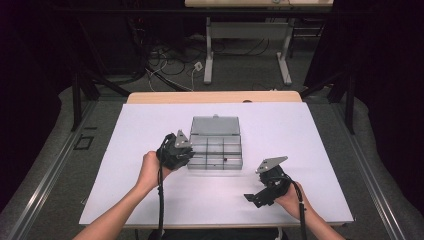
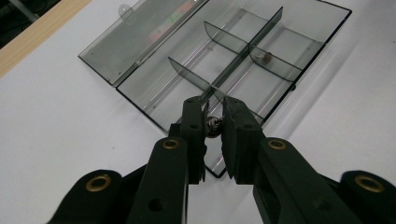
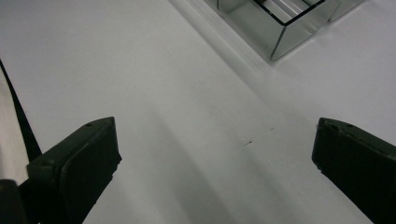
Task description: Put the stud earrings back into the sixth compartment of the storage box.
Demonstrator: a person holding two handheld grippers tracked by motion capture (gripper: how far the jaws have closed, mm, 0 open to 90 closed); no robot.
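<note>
Held low over the near left corner of the box (image 2: 243,60), the left gripper (image 2: 215,122) has its jaws pinched on a small shiny piece (image 2: 214,125) (a bead or bit of metal, too small to tell), which hangs just above the nearest compartment. That pose reads as either lifting the piece out or about to let it go there; the pictures cannot settle which. The box sits near the middle of the worktop (image 1: 310,130), its lid (image 2: 135,35) folded flat toward the far edge, so every compartment stands open from above. Another tiny item (image 2: 266,57) lies in a compartment farther along. The right gripper (image 1: 261,196) waits near the front right of the worktop, well apart from the box, jaws spread wide and empty, probably parked to keep out of the way. Bare white surface surrounds the box on all sides, leaving plenty of room for either hand to swing in or back off.
</note>
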